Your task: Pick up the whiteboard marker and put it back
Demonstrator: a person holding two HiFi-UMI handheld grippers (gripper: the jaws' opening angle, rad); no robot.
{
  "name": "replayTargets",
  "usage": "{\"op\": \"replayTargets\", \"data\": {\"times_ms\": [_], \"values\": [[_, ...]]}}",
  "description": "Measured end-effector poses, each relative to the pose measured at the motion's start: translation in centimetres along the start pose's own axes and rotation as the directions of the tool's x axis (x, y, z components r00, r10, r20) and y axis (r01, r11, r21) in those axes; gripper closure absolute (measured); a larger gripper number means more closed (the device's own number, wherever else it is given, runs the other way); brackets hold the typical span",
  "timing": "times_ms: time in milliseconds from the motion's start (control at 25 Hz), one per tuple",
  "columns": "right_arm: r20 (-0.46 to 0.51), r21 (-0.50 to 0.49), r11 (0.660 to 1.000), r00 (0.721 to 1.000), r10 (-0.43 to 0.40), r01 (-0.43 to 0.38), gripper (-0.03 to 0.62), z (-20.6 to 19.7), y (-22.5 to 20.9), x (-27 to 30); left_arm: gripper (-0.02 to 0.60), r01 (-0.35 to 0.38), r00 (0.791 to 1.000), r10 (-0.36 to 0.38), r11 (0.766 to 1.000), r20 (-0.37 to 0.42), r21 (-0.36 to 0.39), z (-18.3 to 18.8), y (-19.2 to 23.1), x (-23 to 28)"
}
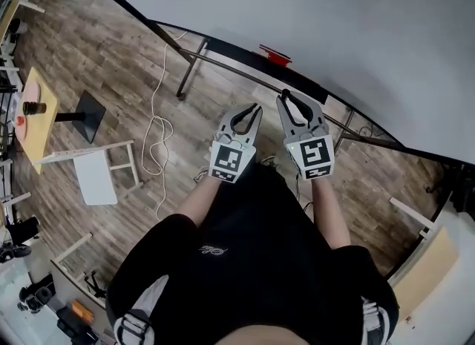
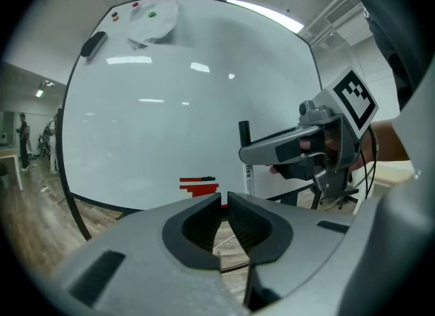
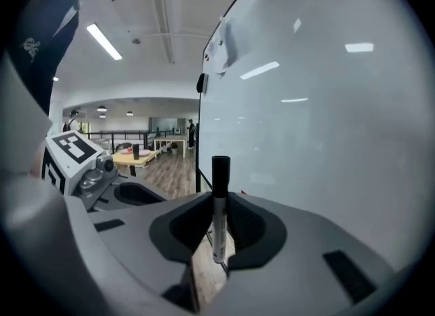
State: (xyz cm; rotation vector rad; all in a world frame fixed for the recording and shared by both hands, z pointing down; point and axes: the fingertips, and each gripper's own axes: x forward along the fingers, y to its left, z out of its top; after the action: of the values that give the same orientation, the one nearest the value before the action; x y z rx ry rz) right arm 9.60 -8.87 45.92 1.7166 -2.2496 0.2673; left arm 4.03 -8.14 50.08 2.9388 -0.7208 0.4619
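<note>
One whiteboard marker [image 3: 220, 169] — upright in right tool [image 3: 219, 199] | label print unreadable

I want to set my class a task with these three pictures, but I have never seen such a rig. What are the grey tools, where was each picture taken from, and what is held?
A person stands at a whiteboard with a hand-worked two-jaw gripper in each hand; there is no robot arm. The head view comes from a camera on the person's head, looking down at both tools and the wooden floor. The other two views come from a camera on each gripper, looking along its jaws. The right gripper is closed on an upright marker. The left gripper is shut and empty. Something red lies on the board's ledge.
</note>
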Motion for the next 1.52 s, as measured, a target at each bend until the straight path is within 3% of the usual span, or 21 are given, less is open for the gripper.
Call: {"op": "replayTargets", "data": {"times_ms": [160,320,640,880,1040,1200,1520], "values": [[-0.124,-0.139,0.990,0.992,-0.027,0.009,0.540,-0.6,-0.3,1.2,0.566,-0.008,1.000,0.007,0.999,-0.008,-0.047,-0.5,1.9,1.1],[-0.237,-0.307,0.952,0.969,-0.072,-0.004,0.540,-0.9,-0.1,2.9,0.575,0.015,1.000,-0.015,0.998,-0.012,-0.062,-0.4,4.1,2.1],[-0.431,-0.412,0.911,0.883,-0.185,-0.010,0.540,-4.8,-2.3,4.6,0.575,0.028,0.998,-0.034,0.994,-0.051,-0.109,-2.7,6.3,4.8],[-0.496,-0.432,0.894,0.859,-0.125,-0.120,0.540,-7.0,-3.9,6.1,0.575,-0.120,0.991,0.109,0.981,-0.077,-0.154,-3.2,8.4,5.6],[-0.538,-0.441,0.879,0.837,-0.098,-0.181,0.540,-9.2,-5.1,6.6,0.575,-0.215,0.974,0.198,0.958,-0.107,-0.188,-3.9,7.9,5.4],[-0.575,-0.434,0.873,0.815,-0.078,-0.223,0.540,-11.4,-5.8,7.4,0.575,-0.302,0.952,0.279,0.921,-0.127,-0.245,-4.6,7.6,4.7],[-0.614,-0.481,0.840,0.780,-0.118,-0.251,0.539,-13.9,-6.0,8.6,0.575,-0.350,0.936,0.324,0.892,-0.136,-0.285,-5.7,6.9,3.1]]}}
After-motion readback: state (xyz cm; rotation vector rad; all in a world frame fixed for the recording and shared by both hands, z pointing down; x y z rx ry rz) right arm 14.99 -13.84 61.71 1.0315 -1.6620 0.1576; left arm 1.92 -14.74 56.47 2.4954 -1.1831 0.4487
